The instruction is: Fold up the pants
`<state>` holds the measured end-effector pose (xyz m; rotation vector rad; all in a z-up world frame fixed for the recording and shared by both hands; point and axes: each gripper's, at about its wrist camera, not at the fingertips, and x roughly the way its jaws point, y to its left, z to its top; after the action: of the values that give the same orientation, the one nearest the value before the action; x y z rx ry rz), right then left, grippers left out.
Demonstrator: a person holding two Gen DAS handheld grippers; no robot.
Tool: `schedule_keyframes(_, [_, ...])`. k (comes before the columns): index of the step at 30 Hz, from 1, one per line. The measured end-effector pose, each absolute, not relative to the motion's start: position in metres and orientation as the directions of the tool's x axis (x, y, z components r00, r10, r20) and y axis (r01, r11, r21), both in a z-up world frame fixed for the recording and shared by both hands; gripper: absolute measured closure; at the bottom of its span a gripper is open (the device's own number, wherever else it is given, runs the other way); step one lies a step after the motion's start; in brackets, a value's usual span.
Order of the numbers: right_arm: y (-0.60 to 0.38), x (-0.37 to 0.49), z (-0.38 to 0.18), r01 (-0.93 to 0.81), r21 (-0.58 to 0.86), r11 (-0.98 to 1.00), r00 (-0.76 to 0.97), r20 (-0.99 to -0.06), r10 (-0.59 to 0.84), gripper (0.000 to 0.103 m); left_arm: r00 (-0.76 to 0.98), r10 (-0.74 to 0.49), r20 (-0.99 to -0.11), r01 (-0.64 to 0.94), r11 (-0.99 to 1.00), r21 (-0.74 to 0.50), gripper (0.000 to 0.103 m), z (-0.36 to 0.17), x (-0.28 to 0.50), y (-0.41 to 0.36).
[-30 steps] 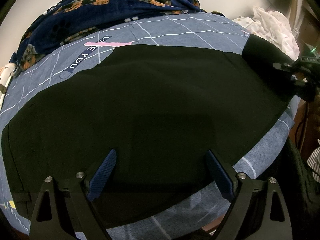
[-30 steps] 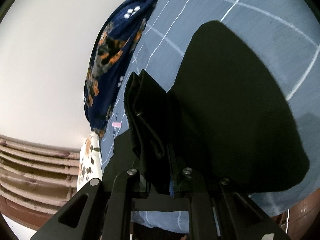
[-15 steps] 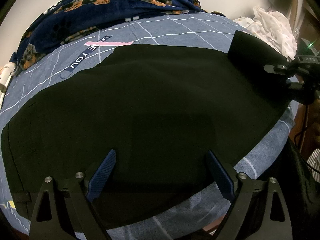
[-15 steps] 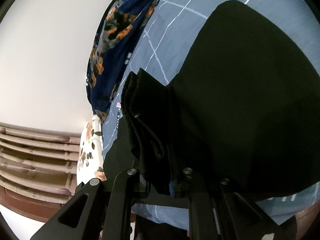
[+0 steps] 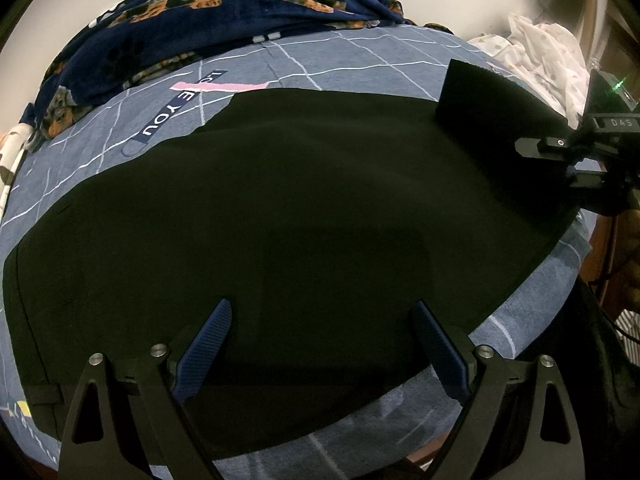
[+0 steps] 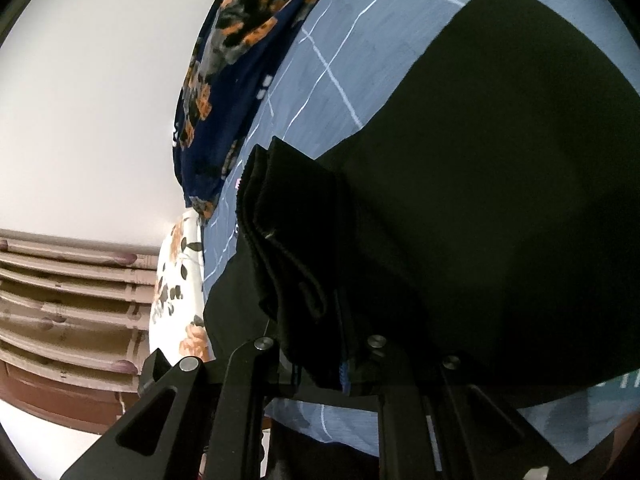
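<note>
Black pants (image 5: 304, 200) lie spread flat across the blue checked bedsheet (image 5: 352, 60). My left gripper (image 5: 322, 344) hovers over their near edge, blue pads wide apart and nothing between them. At the right side my right gripper (image 5: 560, 156) is shut on the pants' end, which is lifted and doubled back over the rest of the cloth (image 5: 492, 108). In the right wrist view the bunched black fabric (image 6: 296, 248) is clamped between the jaws of my right gripper (image 6: 320, 364), and the rest of the pants (image 6: 500, 200) drapes away to the right.
A navy patterned blanket (image 5: 224, 12) is heaped along the far side of the bed by the white wall. White crumpled cloth (image 5: 540, 56) lies at the back right. A floral pillow (image 6: 176, 288) and a slatted brown headboard (image 6: 60, 288) are at the bed's end.
The right gripper has carried the lifted end of the pants further left over the spread cloth, making the folded flap larger. The left gripper has stayed still and open.
</note>
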<state>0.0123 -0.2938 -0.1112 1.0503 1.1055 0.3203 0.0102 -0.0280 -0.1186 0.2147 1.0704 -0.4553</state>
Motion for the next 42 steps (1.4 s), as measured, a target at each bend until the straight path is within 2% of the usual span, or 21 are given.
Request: schedule_keyframes(42, [-0.252, 0.024, -0.110, 0.209, 0.779, 0.591, 0.376, -0.622, 0.687, 0.087, 0.398, -0.251, -0.882, 0.459, 0.887, -0.045, 0.008, -0.118, 0.011, -0.029])
